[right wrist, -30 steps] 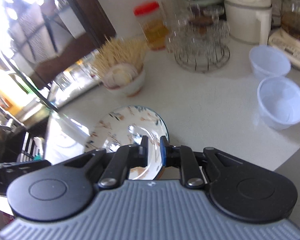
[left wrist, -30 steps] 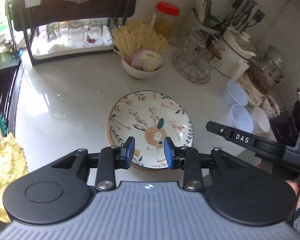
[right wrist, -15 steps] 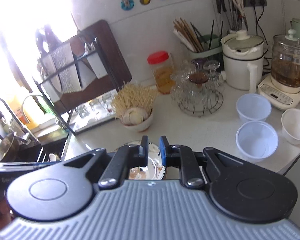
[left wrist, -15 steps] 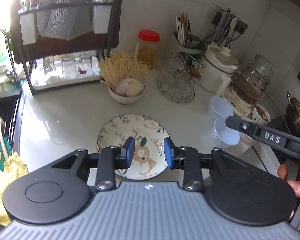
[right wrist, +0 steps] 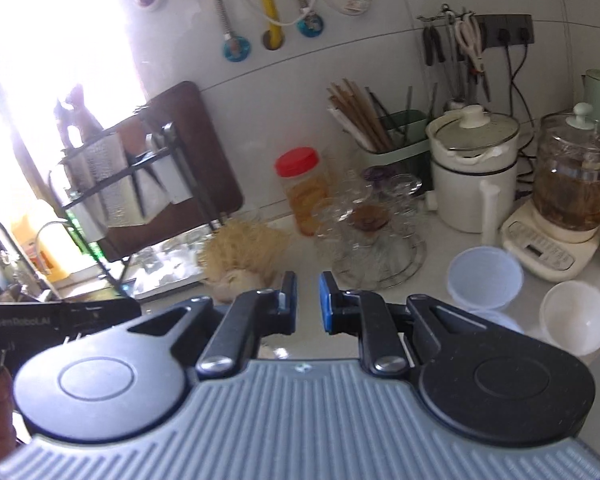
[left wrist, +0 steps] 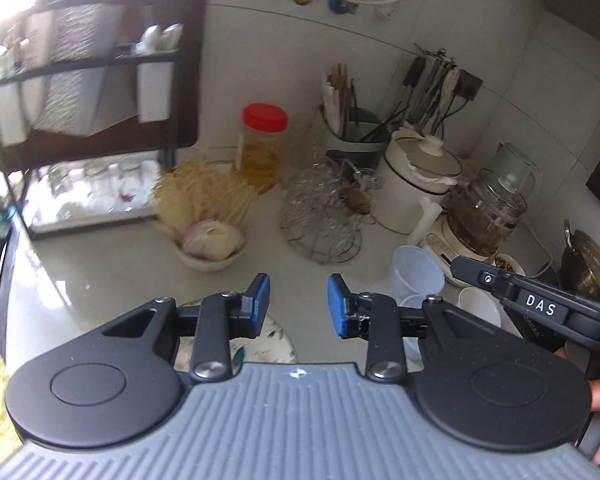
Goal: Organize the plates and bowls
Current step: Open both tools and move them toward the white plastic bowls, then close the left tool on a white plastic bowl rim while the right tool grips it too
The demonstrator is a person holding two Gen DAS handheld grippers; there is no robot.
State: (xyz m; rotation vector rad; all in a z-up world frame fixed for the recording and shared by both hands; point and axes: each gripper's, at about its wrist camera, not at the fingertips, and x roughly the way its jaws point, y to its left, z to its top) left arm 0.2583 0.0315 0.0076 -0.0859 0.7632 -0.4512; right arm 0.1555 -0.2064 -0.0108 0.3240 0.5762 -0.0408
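A patterned plate (left wrist: 274,340) lies on the white counter, mostly hidden under my left gripper (left wrist: 299,305), which is open and empty above it. A translucent plastic bowl (left wrist: 416,270) and a white bowl (left wrist: 478,304) stand at the right; they also show in the right wrist view as the plastic bowl (right wrist: 486,276) and the white bowl (right wrist: 576,318). My right gripper (right wrist: 308,300) is slightly open, empty, raised above the counter. A white bowl of onions and dry noodles (left wrist: 210,244) stands behind the plate.
A dish rack with glasses (left wrist: 92,192) stands at the back left. A red-lidded jar (left wrist: 262,144), a wire glass holder (left wrist: 324,216), a white pot (left wrist: 416,184), a glass kettle (left wrist: 488,208) and a utensil holder (left wrist: 352,136) line the back.
Both grippers have risen and pulled back from the plate, so it has slid down under the left fingers. The grippers have stayed empty.
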